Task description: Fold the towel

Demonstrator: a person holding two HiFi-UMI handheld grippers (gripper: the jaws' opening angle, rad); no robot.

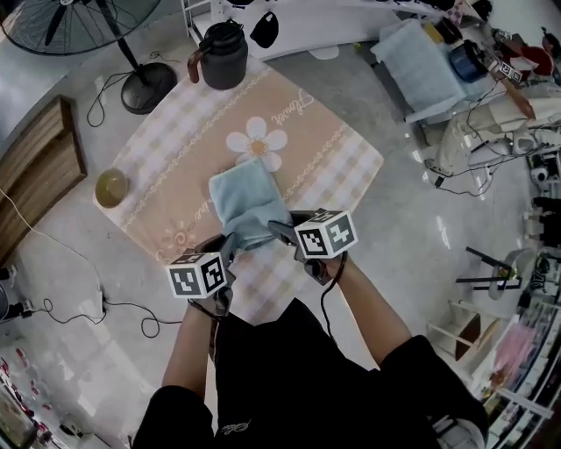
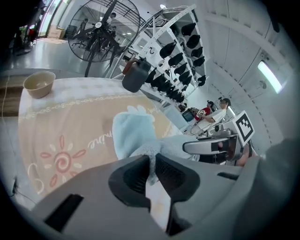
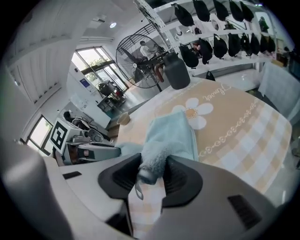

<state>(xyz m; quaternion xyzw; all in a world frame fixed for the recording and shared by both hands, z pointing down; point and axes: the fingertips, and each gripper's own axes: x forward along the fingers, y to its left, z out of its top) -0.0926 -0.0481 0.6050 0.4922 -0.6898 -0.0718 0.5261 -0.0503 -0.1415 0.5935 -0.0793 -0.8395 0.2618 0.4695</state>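
Towel (image 1: 241, 188), down-tilted left gripper (image 1: 230, 245), right gripper (image 1: 277, 230)

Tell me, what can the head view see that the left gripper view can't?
Only the head view: the person's arms and the cables on the floor. Only the left gripper view: a ceiling light, people far off, and a close look at the left gripper, its jaws shut on a corner of the towel. Both: the towel, the mat under it, the bowl, the jug, the fan and the right gripper.
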